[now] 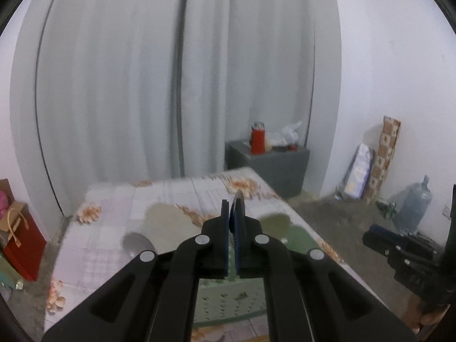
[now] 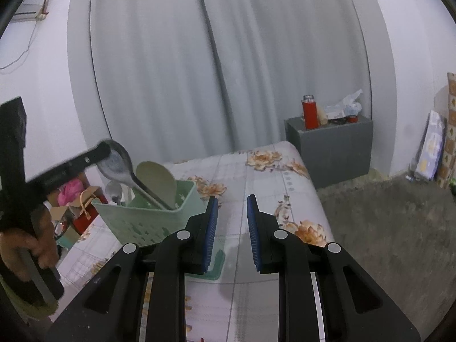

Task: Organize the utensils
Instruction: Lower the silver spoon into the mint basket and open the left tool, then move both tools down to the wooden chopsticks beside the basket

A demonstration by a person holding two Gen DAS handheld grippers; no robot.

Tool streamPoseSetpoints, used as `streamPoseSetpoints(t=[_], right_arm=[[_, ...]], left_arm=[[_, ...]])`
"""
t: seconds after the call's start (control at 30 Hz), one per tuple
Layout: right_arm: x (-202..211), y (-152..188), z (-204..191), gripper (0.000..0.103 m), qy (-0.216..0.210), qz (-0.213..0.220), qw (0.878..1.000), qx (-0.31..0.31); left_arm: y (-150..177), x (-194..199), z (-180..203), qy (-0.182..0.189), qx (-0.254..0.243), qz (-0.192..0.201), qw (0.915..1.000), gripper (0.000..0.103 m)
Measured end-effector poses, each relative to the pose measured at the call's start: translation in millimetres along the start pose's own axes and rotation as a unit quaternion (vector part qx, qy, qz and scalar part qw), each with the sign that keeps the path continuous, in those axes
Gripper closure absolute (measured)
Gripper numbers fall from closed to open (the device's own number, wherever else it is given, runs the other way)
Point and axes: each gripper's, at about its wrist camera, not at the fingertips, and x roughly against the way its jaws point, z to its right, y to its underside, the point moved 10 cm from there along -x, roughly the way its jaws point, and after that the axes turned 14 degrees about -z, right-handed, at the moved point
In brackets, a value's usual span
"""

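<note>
A left gripper [image 2: 102, 149] clamps the bowl of a metal spoon [image 2: 121, 162] above a pale green utensil basket [image 2: 148, 225] standing on a floral-clothed table [image 2: 256, 176]; the spoon's long axis slants down to the right, its handle end already inside the basket beside a cream spatula [image 2: 156, 181] and another spoon [image 2: 114, 191]. In the left wrist view the same jaws stand pressed together on a thin edge of the metal [image 1: 238, 199], pointing over the basket's perforated wall [image 1: 230, 296] directly below. The right gripper [image 2: 232, 228] holds nothing, its blue pads apart, aimed across bare tablecloth just right of the basket. The left hand [image 2: 31, 245] is plainly the nearer to the job: the spoon appears only to need releasing or lowering along its slant to settle. Room is tight inside the basket among the standing utensils, but open tabletop stretches to the right and far side, with the table's right edge dropping to the floor beyond.
</note>
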Motion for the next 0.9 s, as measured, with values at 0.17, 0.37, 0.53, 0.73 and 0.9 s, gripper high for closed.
streamPoseSetpoints(t=[0.17, 0.37, 0.53, 0.73, 0.9], right_arm=[[-4.0, 2.0, 2.2, 0.081, -0.004, -0.006, 1.000, -0.002], [-5.4, 1.5, 2.5, 0.081, -0.008, -0.009, 1.000, 0.000], [-2.9, 3.2, -2.2, 0.081, -0.012, -0.011, 1.000, 0.006], [1.0, 3.6, -11.8, 0.082, -0.019, -0.011, 1.000, 0.018], [-1.8, 11.1, -34.9, 0.076, -0.046, -0.033, 0.997, 0.048]], left_arm=[[4.2, -10.7, 5.6, 0.049, 0.019, -0.018, 0.9985, 0.096], [1.4, 0.6, 6.6, 0.132, 0.070, -0.016, 0.9886, 0.068], [1.1, 25.3, -10.6, 0.163, 0.117, -0.001, 0.9797, 0.053], [22.6, 56.9, -48.5, 0.132, 0.140, 0.004, 0.9813, 0.041], [69.2, 76.2, -82.0, 0.090, 0.159, -0.022, 0.9830, 0.030]])
